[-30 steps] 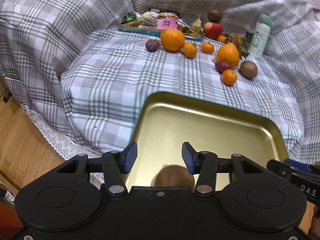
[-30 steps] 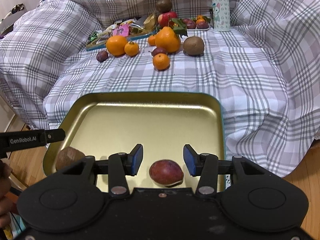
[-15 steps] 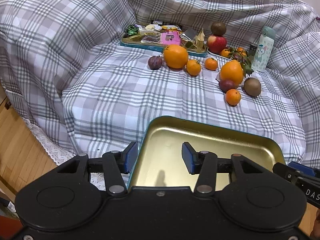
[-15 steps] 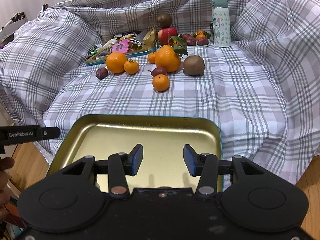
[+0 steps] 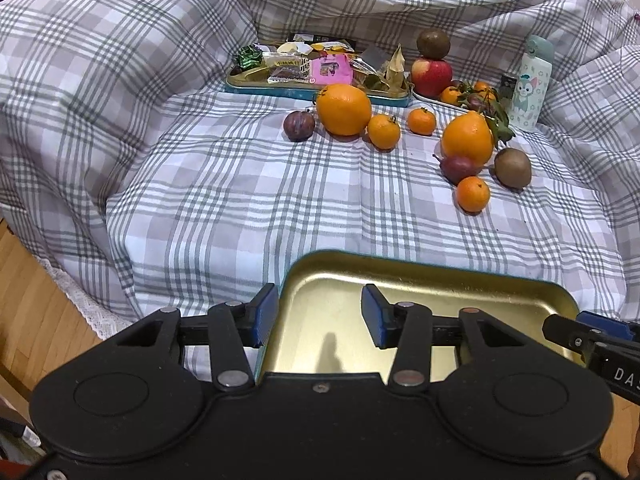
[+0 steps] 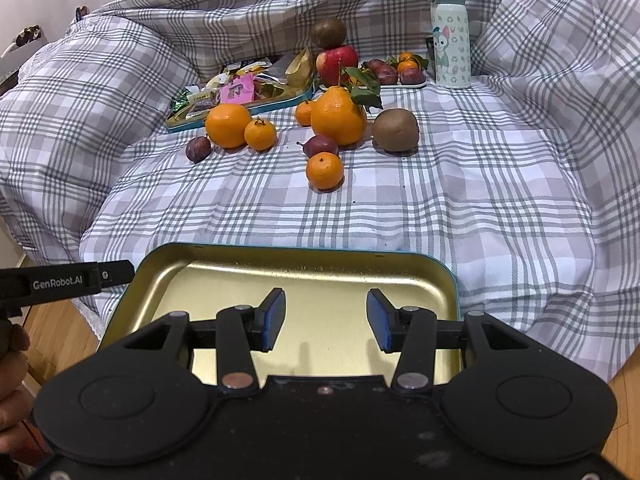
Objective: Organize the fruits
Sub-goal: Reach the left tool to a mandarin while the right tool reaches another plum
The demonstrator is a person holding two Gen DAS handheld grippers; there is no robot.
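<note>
two grippers are in my feeds, and both stand wide apart with nothing between the blue pads. my left gripper [image 5: 318, 316] hangs over the near left corner of the gold tray [image 5: 440, 280], its left pad outside the rim and its right pad over the tray floor. my right gripper [image 6: 326, 318] sits over the tray's middle [image 6: 320, 276].

the fruit lies well beyond the tray on the checked blanket [image 6: 460, 200]. nearest is a small mandarin [image 6: 325, 170], touching a dark red plum [image 6: 320, 145] just behind it. a big pear-shaped orange with leaves [image 6: 338, 116] stands behind the plum, and a kiwi [image 6: 395, 130] lies beside it to the right. further left i see a round orange [image 6: 228, 125], a mandarin [image 6: 260, 134] touching it, and a plum [image 6: 198, 148]. at the back are a red apple [image 6: 337, 63], a snack tray [image 6: 240, 96] and a patterned bottle [image 6: 450, 36].
</note>
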